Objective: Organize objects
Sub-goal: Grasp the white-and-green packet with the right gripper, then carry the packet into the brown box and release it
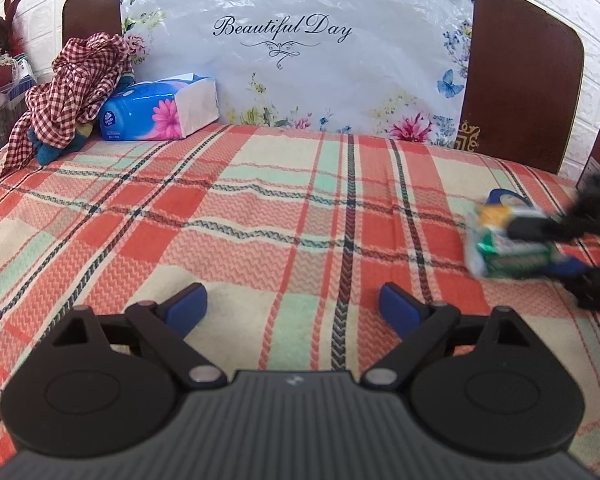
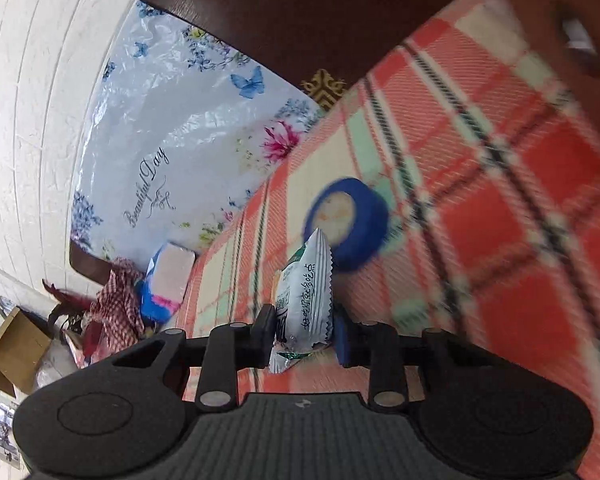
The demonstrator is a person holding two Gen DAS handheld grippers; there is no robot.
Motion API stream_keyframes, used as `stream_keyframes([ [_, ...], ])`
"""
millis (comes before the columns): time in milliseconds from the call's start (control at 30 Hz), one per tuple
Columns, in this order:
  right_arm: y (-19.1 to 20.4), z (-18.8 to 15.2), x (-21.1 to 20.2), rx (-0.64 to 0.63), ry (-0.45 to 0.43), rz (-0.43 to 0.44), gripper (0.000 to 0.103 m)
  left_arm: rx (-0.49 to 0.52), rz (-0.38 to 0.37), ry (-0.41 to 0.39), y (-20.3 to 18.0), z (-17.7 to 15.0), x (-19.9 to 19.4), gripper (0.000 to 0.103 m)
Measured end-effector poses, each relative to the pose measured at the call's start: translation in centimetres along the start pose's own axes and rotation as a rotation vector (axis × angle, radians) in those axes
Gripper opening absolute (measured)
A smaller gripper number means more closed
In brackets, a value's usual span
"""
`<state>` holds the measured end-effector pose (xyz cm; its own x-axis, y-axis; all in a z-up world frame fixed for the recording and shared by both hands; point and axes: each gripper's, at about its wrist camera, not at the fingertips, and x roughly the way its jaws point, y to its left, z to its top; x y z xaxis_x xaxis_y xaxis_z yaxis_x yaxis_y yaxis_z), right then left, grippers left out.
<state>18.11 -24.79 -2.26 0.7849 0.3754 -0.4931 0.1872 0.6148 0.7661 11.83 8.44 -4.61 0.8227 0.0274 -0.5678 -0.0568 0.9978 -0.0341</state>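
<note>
My right gripper [image 2: 302, 334] is shut on a white and green snack packet [image 2: 302, 300] and holds it above the plaid bedcover [image 2: 500, 208], rolled to one side. A blue roll of tape [image 2: 350, 220] lies on the cover just beyond the packet. In the left wrist view the right gripper [image 1: 540, 240] shows at the far right, blurred, with the packet [image 1: 504, 248] in it and the blue tape [image 1: 504, 198] behind. My left gripper [image 1: 294, 306] is open and empty, low over the bedcover [image 1: 260, 208].
A blue tissue pack [image 1: 160, 110] and a red checked cloth [image 1: 76, 84] over a toy lie at the back left by the headboard [image 1: 520, 80]. A floral plastic sheet [image 1: 300, 52] covers the headboard's middle. A cardboard box [image 2: 16, 348] stands beside the bed.
</note>
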Motion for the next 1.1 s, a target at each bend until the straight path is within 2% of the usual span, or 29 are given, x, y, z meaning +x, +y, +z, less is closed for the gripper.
stream_keyframes([
  [100, -2.6, -1.7, -5.5, -0.039, -0.015, -0.008, 0.03, 0.009, 0.007, 0.003, -0.2, 0.0, 0.1, 0.095],
  [267, -9.1, -5.1, -18.1, 0.033, -0.107, -0.053, 0.03, 0.031, 0.034, 0.009, -0.6, 0.0, 0.2, 0.097],
  [333, -10.3, -6.1, -21.9, 0.022, -0.137, -0.087, 0.03, 0.044, 0.053, 0.011, -0.9, 0.1, 0.2, 0.098],
  [433, -11.2, -7.8, -25.7, -0.017, -0.209, -0.151, 0.034, 0.065, 0.113, 0.018, -1.6, 0.1, -0.2, 0.1],
  [500, -11.7, -8.5, -26.8, -0.023, -0.228, -0.153, 0.036, 0.077, 0.174, 0.032, -2.7, 0.1, -1.0, 0.099],
  [533, -11.8, -8.6, -27.1, -0.034, -0.234, -0.158, 0.038, 0.061, 0.166, 0.051, -3.5, 0.0, -1.8, 0.097],
  [600, -11.5, -8.9, -27.8, -0.087, -0.259, -0.189, 0.047, 0.013, 0.04, 0.089, -5.5, -0.6, -3.7, 0.094],
  [667, -10.6, -9.3, -28.1, -0.163, -0.29, -0.222, 0.059, 0.025, -0.103, 0.11, -8.7, -1.5, -6.2, 0.091],
  [733, -9.6, -9.8, -28.2, -0.267, -0.321, -0.275, 0.059, 0.068, -0.25, 0.148, -12.1, -2.5, -8.4, 0.085],
  [833, -8.6, -10.6, -28.3, -0.453, -0.338, -0.364, 0.059, 0.114, -0.46, 0.268, -16.7, -3.7, -10.7, 0.07],
  [900, -8.1, -11.3, -27.8, -0.543, -0.322, -0.395, 0.059, 0.122, -0.568, 0.33, -18.9, -3.9, -11.7, 0.07],
  [967, -8.2, -11.8, -27.3, -0.59, -0.298, -0.408, 0.059, 0.14, -0.656, 0.373, -20.7, -4.0, -12.4, 0.07],
  [1100, -9.0, -11.8, -26.9, -0.635, -0.272, -0.438, 0.059, 0.225, -0.712, 0.418, -23.9, -4.9, -13.0, 0.066],
])
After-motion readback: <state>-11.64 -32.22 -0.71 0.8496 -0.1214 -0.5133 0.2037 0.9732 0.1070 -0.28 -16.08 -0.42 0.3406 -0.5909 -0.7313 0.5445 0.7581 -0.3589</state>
